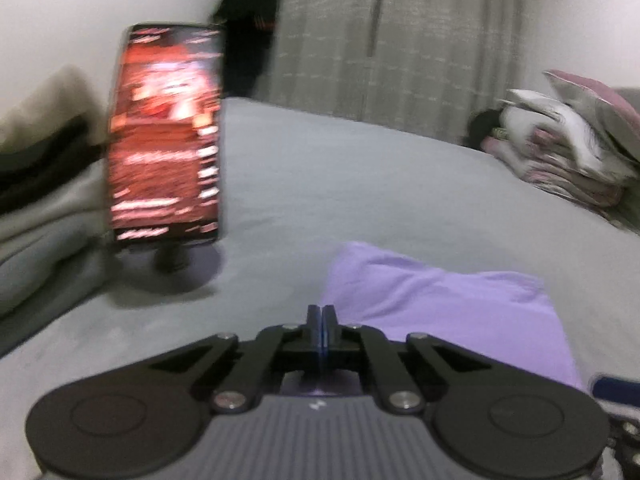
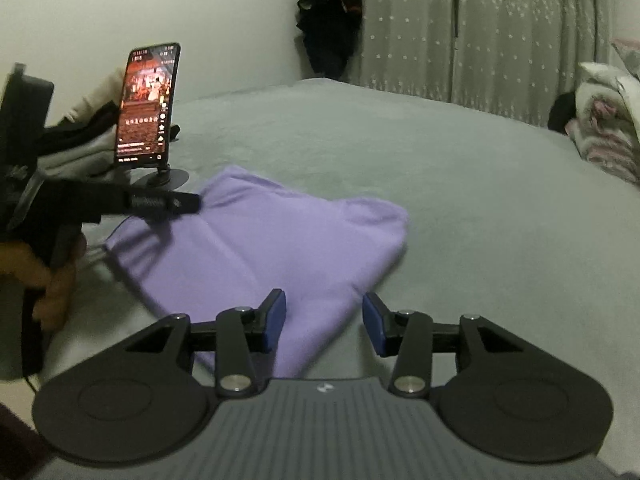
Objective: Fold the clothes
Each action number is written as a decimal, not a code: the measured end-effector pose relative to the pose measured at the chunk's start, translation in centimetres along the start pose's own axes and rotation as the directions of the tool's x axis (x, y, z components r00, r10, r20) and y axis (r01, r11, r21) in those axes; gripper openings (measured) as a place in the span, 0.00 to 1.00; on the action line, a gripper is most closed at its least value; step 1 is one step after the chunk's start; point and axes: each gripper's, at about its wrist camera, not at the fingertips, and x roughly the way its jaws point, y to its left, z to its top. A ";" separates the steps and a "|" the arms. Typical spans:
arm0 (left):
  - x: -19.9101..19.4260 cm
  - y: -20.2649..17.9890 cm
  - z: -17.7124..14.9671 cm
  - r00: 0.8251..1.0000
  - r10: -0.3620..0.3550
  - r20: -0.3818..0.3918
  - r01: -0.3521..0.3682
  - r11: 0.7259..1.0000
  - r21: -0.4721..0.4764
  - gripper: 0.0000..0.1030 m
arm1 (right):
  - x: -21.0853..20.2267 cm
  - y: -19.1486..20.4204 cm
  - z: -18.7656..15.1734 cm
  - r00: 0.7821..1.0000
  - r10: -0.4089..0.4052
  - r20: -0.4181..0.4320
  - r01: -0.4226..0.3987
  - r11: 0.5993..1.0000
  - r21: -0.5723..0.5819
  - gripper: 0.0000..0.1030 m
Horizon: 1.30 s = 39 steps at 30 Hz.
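Note:
A folded lilac garment [image 2: 280,248] lies on the grey bed sheet [image 2: 440,168]. My right gripper [image 2: 325,320] stands open over the garment's near corner; its blue pads [image 2: 276,320] flank the fabric without pressing on it. My left gripper [image 2: 194,202], held by a hand [image 2: 44,276], reaches in from the left over the garment's far left corner. In the blurred left wrist view the left gripper [image 1: 322,314] is shut, pads together, with no fabric showing between them. There the lilac garment [image 1: 440,308] lies just ahead and to the right of the tips.
A lit phone on a round stand [image 2: 148,104] is upright on the bed just left of the garment. A pile of clothes [image 2: 80,140] lies behind it. Folded pink and white bedding [image 2: 604,128] is stacked at the right. A dark garment [image 2: 332,20] hangs by the curtain.

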 end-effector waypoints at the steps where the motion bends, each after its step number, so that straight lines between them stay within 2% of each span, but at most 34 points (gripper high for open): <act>1: -0.3 0.5 0.2 1.000 -0.006 -0.015 0.005 1.000 -0.031 0.05 | -0.5 -0.5 -0.4 1.000 0.006 0.003 -0.006 1.000 0.016 0.46; 4: -1.4 1.3 0.7 0.999 -0.035 -0.038 0.029 0.991 -0.132 0.06 | -1.1 -1.1 -0.4 1.000 -0.001 -0.005 0.001 0.998 0.055 0.49; 7: -2.4 1.5 1.1 0.993 -0.093 -0.070 0.076 0.972 -0.220 0.12 | -1.6 -1.4 -0.3 1.000 0.010 -0.010 -0.008 0.993 0.117 0.49; 12: -3.6 0.8 1.0 0.988 -0.116 -0.100 0.095 0.976 -0.198 0.15 | -1.9 -2.5 -0.4 0.993 0.120 -0.021 -0.109 0.953 0.283 0.49; 15: -3.8 0.9 0.6 0.984 -0.121 -0.134 0.097 0.980 -0.171 0.15 | -1.4 -3.2 -0.6 0.978 0.206 -0.017 -0.182 0.895 0.408 0.49; 18: -3.5 1.7 0.2 0.977 -0.136 -0.166 0.104 0.977 -0.187 0.15 | -0.7 -4.3 -1.3 0.962 0.272 -0.008 -0.226 0.816 0.533 0.49; 23: -3.5 4.2 -0.2 0.964 -0.182 -0.194 0.121 0.949 -0.291 0.15 | 0.1 -6.2 -2.1 0.947 0.321 0.025 -0.252 0.692 0.676 0.40; 25: -3.7 5.1 -0.3 0.961 -0.198 -0.192 0.127 0.935 -0.330 0.15 | 0.1 -6.7 -2.1 0.942 0.332 0.036 -0.260 0.660 0.705 0.40; 28: -4.1 5.6 -0.3 0.963 -0.191 -0.191 0.122 0.939 -0.322 0.15 | -0.5 -6.4 -1.6 0.953 0.302 0.031 -0.247 0.711 0.658 0.40; 31: -4.3 5.5 -0.4 0.961 -0.194 -0.195 0.129 0.945 -0.302 0.15 | -1.4 -4.3 -0.7 0.975 0.221 0.004 -0.193 0.845 0.499 0.40; 33: -4.5 5.3 -0.5 0.960 -0.198 -0.198 0.136 0.947 -0.289 0.15 | -1.8 -2.1 -0.3 0.987 0.163 -0.008 -0.150 0.924 0.351 0.40; 36: -4.7 5.2 -0.4 0.958 -0.209 -0.194 0.152 0.949 -0.276 0.15 | -2.3 0.9 -0.1 0.994 0.110 0.001 -0.108 0.978 0.181 0.40; 39: -4.7 5.1 -0.4 0.957 -0.223 -0.187 0.168 0.948 -0.272 0.15 | -2.4 3.0 -0.3 0.997 0.080 0.002 -0.080 0.995 0.063 0.40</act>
